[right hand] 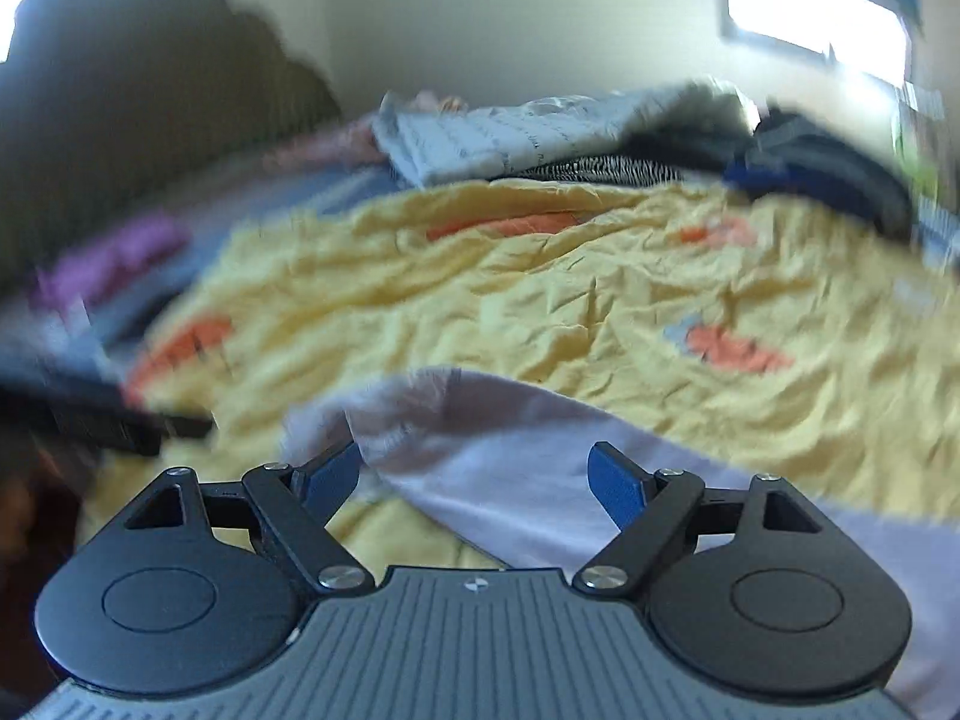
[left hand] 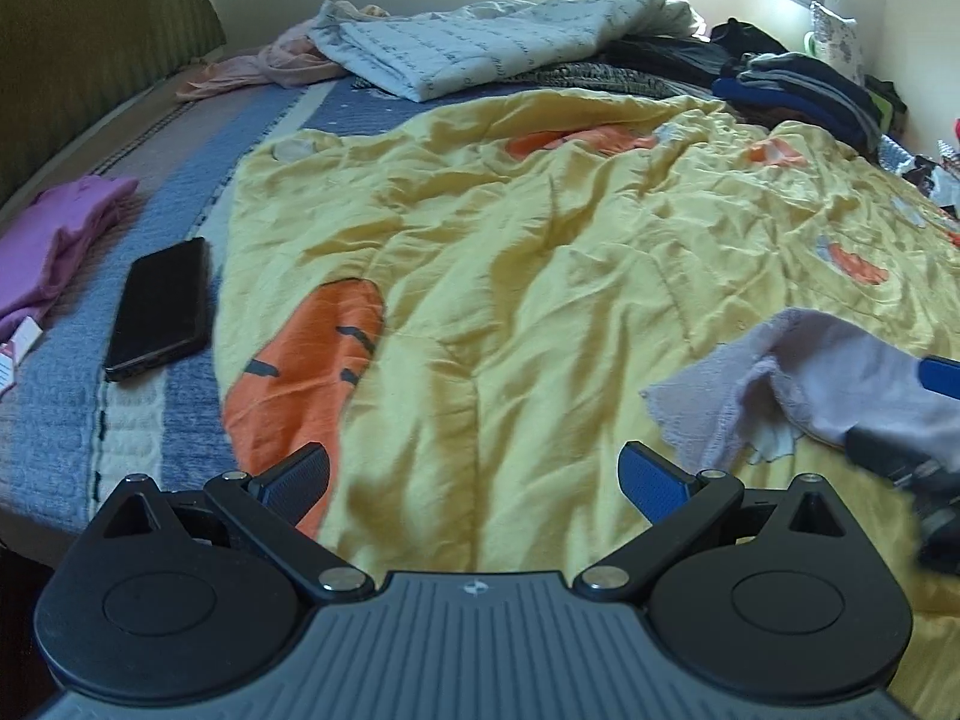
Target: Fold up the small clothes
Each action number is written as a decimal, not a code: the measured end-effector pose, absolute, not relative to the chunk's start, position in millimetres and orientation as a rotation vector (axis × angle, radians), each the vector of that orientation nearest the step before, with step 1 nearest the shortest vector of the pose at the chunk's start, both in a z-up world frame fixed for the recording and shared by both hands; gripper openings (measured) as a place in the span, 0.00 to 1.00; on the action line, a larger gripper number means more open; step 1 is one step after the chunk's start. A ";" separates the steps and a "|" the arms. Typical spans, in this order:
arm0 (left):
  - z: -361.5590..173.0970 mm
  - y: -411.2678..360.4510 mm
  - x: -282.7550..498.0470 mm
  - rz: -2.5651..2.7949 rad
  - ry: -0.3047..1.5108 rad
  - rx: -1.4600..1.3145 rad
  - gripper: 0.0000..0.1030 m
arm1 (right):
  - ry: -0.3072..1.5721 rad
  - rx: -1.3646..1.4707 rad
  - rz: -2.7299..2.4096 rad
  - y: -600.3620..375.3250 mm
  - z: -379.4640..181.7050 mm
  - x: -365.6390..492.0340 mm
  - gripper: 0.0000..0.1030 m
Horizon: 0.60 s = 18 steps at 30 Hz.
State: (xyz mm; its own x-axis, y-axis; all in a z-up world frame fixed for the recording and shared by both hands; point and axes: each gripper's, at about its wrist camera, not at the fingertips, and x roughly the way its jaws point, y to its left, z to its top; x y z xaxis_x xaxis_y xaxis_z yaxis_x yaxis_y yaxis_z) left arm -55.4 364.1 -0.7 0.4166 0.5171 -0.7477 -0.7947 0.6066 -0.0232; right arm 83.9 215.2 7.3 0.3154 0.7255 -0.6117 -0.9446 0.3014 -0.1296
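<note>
A small pale lilac garment lies crumpled on the yellow blanket at the right. My left gripper is open and empty above the blanket, left of the garment. My right gripper is open with the lilac garment lying between and under its fingers; the view is blurred. The right gripper's blue pad shows at the far right of the left wrist view, against the garment.
A black phone lies on the blue striped bedcover at left. A purple garment lies further left. A light folded cloth and a stack of dark clothes sit at the back.
</note>
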 end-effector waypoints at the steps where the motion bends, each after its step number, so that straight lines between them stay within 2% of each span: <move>1: -0.4 363.5 -55.0 0.846 0.772 -0.416 1.00 | 0.450 -0.584 1.159 220.8 3.6 74.2 0.80; 6: 5.0 363.4 -58.9 0.875 0.753 -0.401 1.00 | 0.310 -0.793 1.064 264.9 -22.9 45.4 0.81; 9: 5.2 368.6 -64.4 0.899 0.745 -0.414 1.00 | 0.227 -0.793 1.023 288.2 -25.1 46.2 0.81; 12: -0.1 373.0 -66.5 0.907 0.760 -0.431 1.00 | 0.221 -0.514 1.058 288.2 14.4 61.1 0.82; 15: -4.0 372.4 -64.0 0.889 0.772 -0.448 1.00 | 0.336 -0.190 1.180 269.5 50.6 91.3 0.88; 18: -4.0 365.1 -57.6 0.831 0.763 -0.470 1.00 | 0.413 -0.080 1.137 247.1 61.3 114.4 0.88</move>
